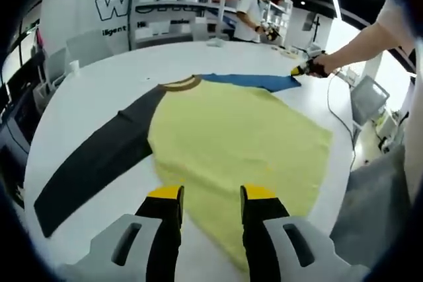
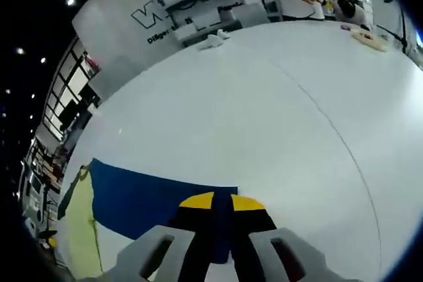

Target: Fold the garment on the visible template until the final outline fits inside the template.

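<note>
The garment [image 1: 231, 130] lies spread flat on the white table [image 1: 106, 90] — a yellow shirt body with a brown collar [image 1: 180, 84], one dark grey sleeve [image 1: 92, 163] stretched out to the left in the left gripper view, and a blue sleeve [image 1: 254, 81] reaching away toward the far right. No template outline can be made out on the table surface.

In the left gripper view, the left tool [image 1: 211, 196] hovers just above the near hem of the yellow body, its yellow-tipped jaws spread apart with nothing between them. Farther off in the same view, the person's bare forearm [image 1: 360, 44] reaches in from the right, the hand holding the right tool at the end of the blue sleeve.

In the right gripper view, the right tool [image 2: 215, 201] has its jaws pressed together on the edge of the blue sleeve [image 2: 142, 203], pinching the cloth near its cuff. The yellow body [image 2: 79, 229] shows at the lower left of that view.

Beyond the table stand grey shelves [image 1: 175, 4] with white bins, a white wall bearing dark lettering, and a person in a white top [image 1: 250, 14] at the far side.
</note>
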